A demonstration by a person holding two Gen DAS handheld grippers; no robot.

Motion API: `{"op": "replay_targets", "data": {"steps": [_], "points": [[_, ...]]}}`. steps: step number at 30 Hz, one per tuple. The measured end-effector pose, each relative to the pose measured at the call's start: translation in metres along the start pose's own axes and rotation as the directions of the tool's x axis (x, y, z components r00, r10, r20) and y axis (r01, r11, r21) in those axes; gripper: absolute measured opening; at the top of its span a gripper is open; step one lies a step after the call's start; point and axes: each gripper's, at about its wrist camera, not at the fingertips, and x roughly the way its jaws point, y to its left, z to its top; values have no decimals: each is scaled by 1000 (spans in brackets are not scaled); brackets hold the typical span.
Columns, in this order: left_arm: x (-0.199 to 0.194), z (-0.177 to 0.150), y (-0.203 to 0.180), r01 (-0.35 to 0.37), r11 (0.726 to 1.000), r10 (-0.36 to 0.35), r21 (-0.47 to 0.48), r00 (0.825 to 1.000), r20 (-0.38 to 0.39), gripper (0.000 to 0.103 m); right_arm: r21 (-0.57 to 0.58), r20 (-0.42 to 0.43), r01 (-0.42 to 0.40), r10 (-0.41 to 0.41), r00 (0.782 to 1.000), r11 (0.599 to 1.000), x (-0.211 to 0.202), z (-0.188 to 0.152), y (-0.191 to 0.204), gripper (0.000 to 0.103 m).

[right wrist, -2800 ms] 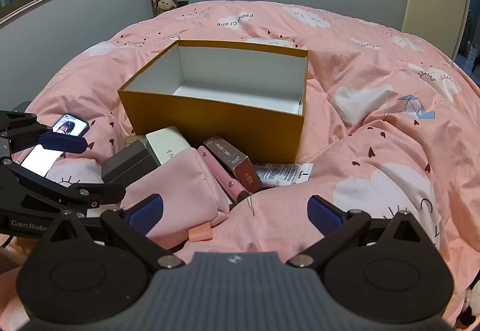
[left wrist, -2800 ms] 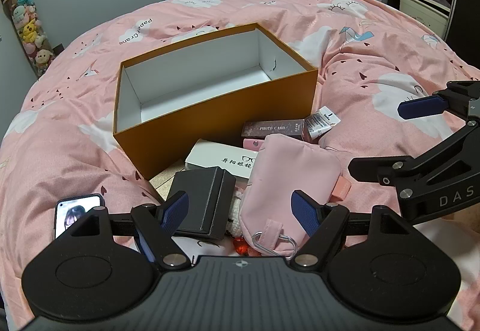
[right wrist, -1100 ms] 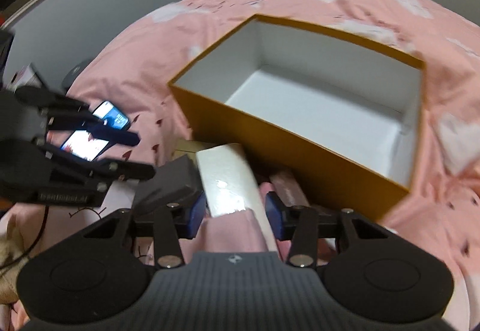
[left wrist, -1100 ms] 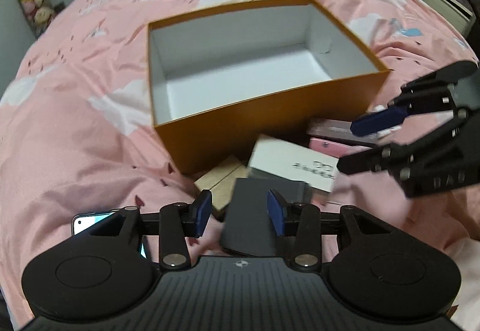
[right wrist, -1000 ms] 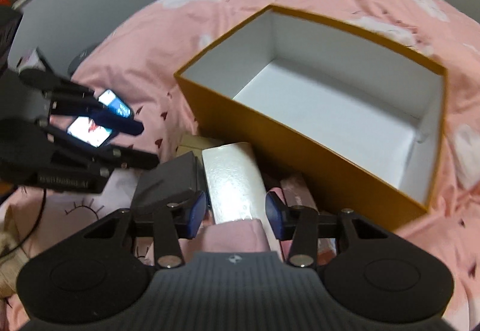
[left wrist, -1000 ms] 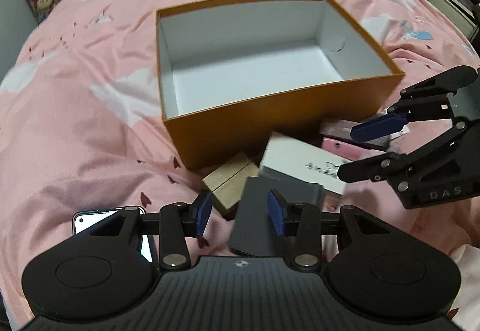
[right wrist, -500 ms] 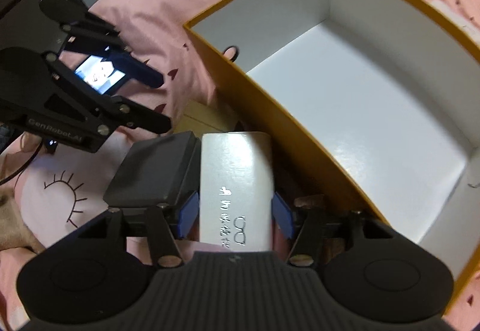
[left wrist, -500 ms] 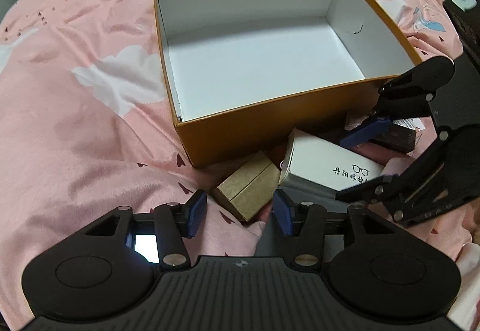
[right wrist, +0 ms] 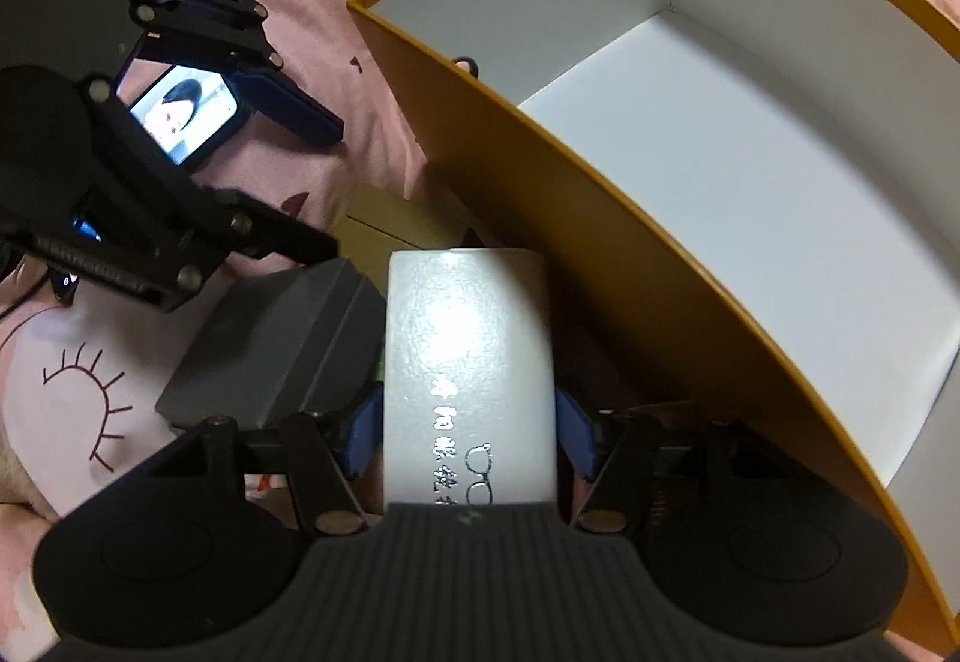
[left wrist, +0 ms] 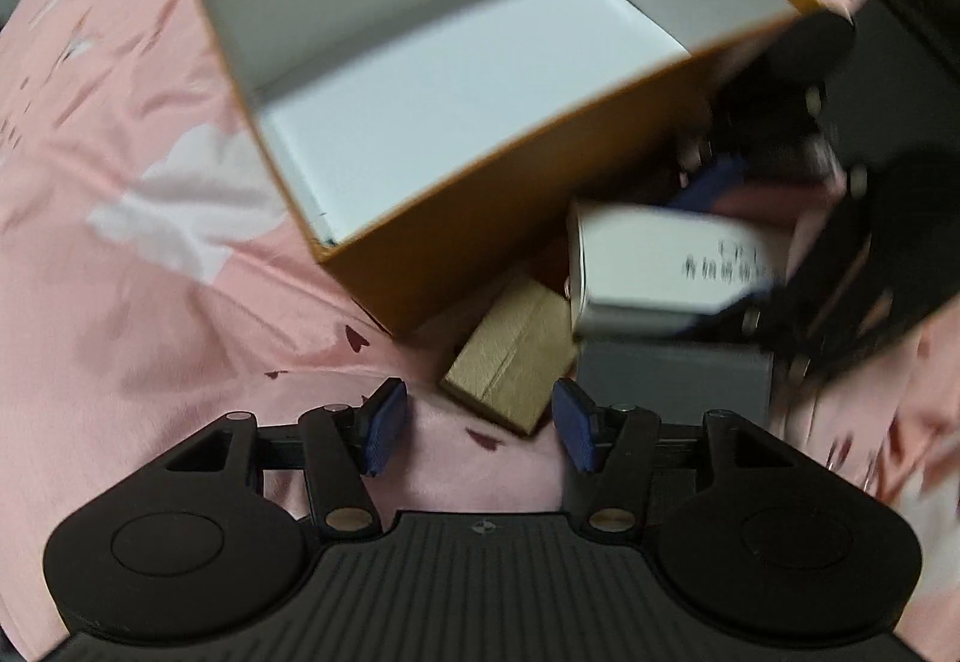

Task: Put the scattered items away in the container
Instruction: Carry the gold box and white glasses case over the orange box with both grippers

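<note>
An open orange box with a white inside stands on the pink bed; it also shows in the right wrist view. My right gripper is shut on a white glasses case, held just in front of the orange box's near wall. The case and the right gripper also show in the left wrist view. My left gripper is open and empty, just short of a small tan cardboard box. A dark grey box lies beside it.
A lit phone lies on the pink duvet by my left gripper. The dark grey box lies left of the glasses case, the tan box behind it. Pink bedding surrounds everything.
My right gripper has closed on the white glasses case and raised it a little. My left gripper has shifted left off the grey box toward the tan box, with its jaws wider.
</note>
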Motion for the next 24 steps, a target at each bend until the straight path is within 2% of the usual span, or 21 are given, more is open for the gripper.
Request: {"op": "replay_targets", "data": {"steps": [2,5,11,16,21,24], "points": [[1,-1,-5,-8,996,9,92,1000,-10,63,-6,21,10,-10,1000,1000,-11,-5,2,62],[4,-1,-14,-33,974,39,225,999,-21,63,-10,75,24,-24,997,1000,-35,-12,6,62],[9,1,-37,-86,889,97,450,995,-1,63,34,173,35,-41,984,999,-86,-31,7,62],[17,3,-46,-77,834,101,547,995,-13,63,112,203,40,-62,977,993,-110,-45,5,62],[26,10,-54,-60,804,100,592,994,-36,62,223,224,14,-66,972,975,-129,-64,-7,62],[34,14,-60,-59,793,112,607,993,-49,57,260,240,6,-71,968,966,-136,-71,-7,62]]}}
